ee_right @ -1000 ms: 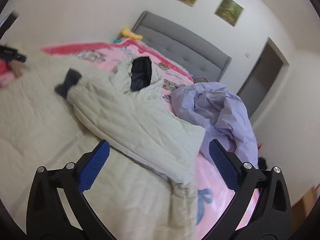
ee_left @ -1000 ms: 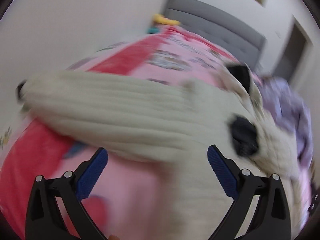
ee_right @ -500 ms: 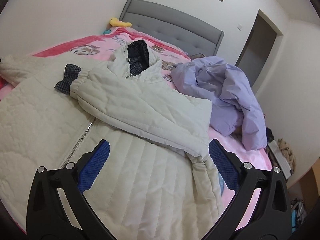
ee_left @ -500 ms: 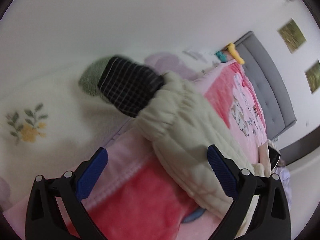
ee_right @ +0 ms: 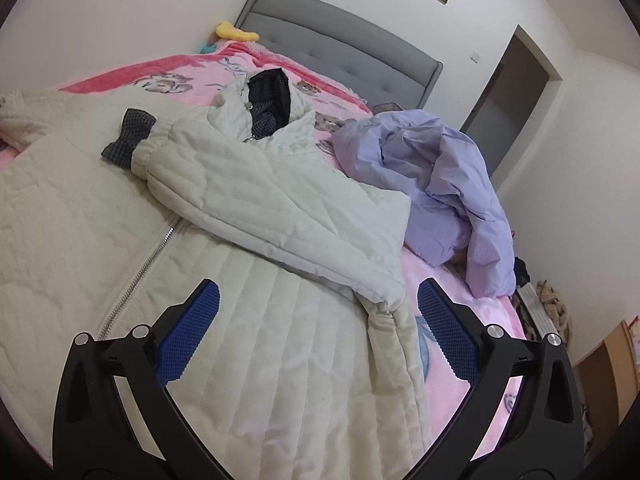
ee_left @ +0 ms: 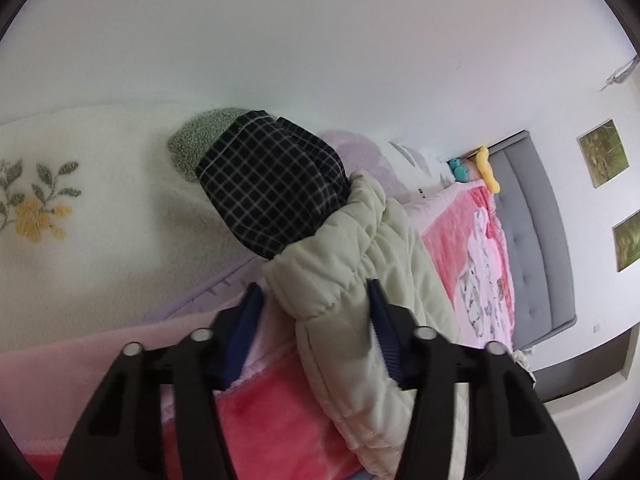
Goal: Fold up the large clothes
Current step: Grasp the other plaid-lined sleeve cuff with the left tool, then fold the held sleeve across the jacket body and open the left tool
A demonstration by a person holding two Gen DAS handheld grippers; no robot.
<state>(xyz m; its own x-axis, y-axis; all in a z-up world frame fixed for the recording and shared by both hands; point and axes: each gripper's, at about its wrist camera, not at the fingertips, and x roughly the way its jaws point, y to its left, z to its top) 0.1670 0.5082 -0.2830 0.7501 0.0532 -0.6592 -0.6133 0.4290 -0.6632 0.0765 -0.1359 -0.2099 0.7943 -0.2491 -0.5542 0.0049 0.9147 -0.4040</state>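
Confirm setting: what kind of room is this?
Most likely a home bedroom: a bed with a grey padded headboard, a pink blanket across it, and a cream jacket spread on top.

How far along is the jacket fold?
Done: one sleeve lies folded across the front of the cream jacket. In hand: the left gripper has just been closing around the other sleeve's cuff, the sleeve between its jaws; the right gripper hangs open over the body. Left: fold that sleeve in, fold the body, then the lilac coat.
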